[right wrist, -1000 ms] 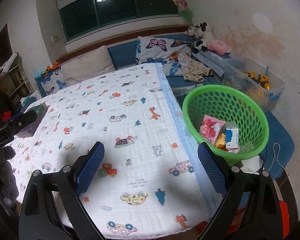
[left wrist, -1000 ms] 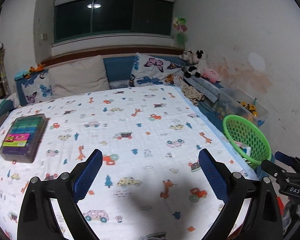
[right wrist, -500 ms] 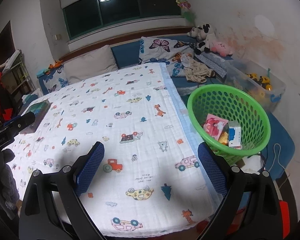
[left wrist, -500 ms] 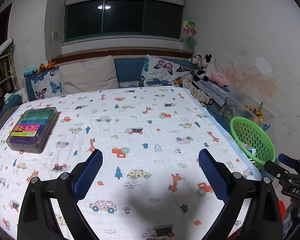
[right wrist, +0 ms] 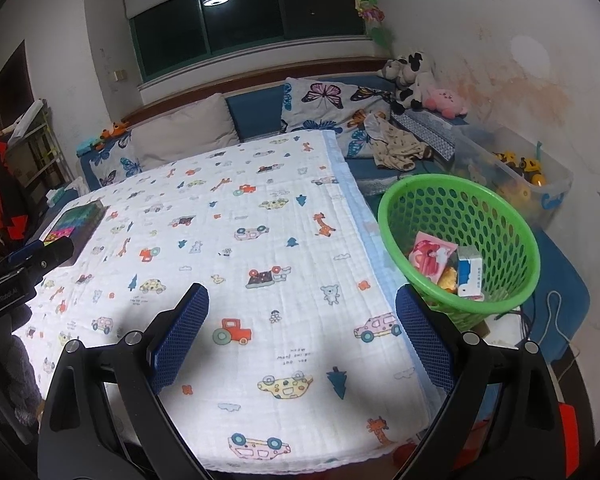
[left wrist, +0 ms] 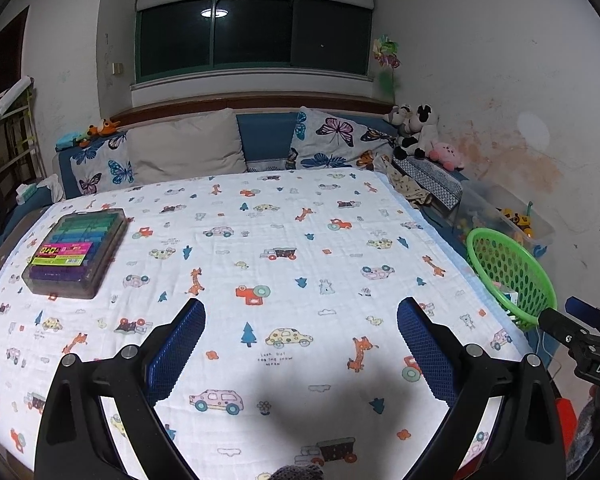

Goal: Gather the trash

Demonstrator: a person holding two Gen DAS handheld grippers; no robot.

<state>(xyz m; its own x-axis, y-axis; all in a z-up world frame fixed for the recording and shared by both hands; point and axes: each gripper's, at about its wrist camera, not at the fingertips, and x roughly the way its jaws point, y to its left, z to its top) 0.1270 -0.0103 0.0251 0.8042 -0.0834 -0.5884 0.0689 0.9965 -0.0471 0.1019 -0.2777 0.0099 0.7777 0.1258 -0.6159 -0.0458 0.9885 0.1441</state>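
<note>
A green mesh basket point(right wrist: 496, 216) stands on the floor right of the table; inside lie a pink wrapper point(right wrist: 430, 254), a blue-and-white carton point(right wrist: 470, 276) and a yellow piece point(right wrist: 448, 280). The left wrist view shows the basket point(left wrist: 512, 272) at the table's right edge. My left gripper point(left wrist: 300, 320) hangs open over the table's near middle, nothing between its blue pads. My right gripper point(right wrist: 302, 318) is open too, above the near right part of the table, the basket just beyond its right finger. Each gripper shows in the other's view, the right gripper point(left wrist: 580, 344) and the left gripper point(right wrist: 24, 268).
A white cartoon-print cloth point(left wrist: 284, 216) covers the table. A clear box of coloured pens point(left wrist: 76, 252) lies at its left. Behind are a blue sofa with cushions point(left wrist: 188, 148), plush toys point(left wrist: 416, 132) and crumpled clothes point(right wrist: 396, 146). A clear toy bin point(right wrist: 520, 172) stands by the right wall.
Both grippers have drawn back and risen a little, so more of the table and room shows. Both stay open. The basket's contents have not moved.
</note>
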